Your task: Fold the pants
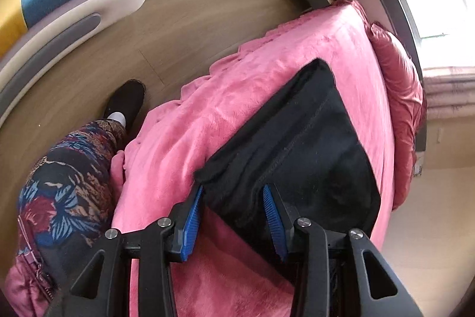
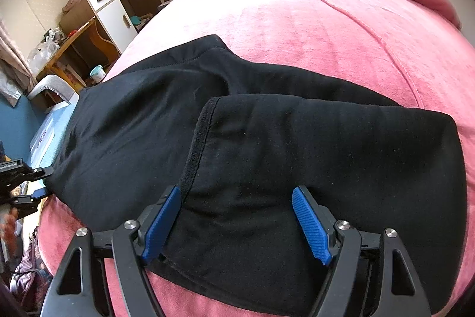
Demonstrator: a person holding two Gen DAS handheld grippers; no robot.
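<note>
Black pants [image 2: 267, 156]: lay on pink bed [image 2: 311, 28], near its front edge.
Done: one end was folded over the rest, top layer w/ hem edge showing; bundle roughly halved.
Left: at least one more fold likely, plus smoothing; lower layer stuck out at far left.
Right gripper [image 2: 237, 223]: released, jaws wide apart over top layer, nothing pinched.
Left gripper [image 1: 234, 223]: partly spread at pants' corner by bed edge, fabric btw the jaws, pads not pressing, no grasp.

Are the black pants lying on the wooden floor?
No, the black pants lie spread on the pink blanket covering the bed.
</note>
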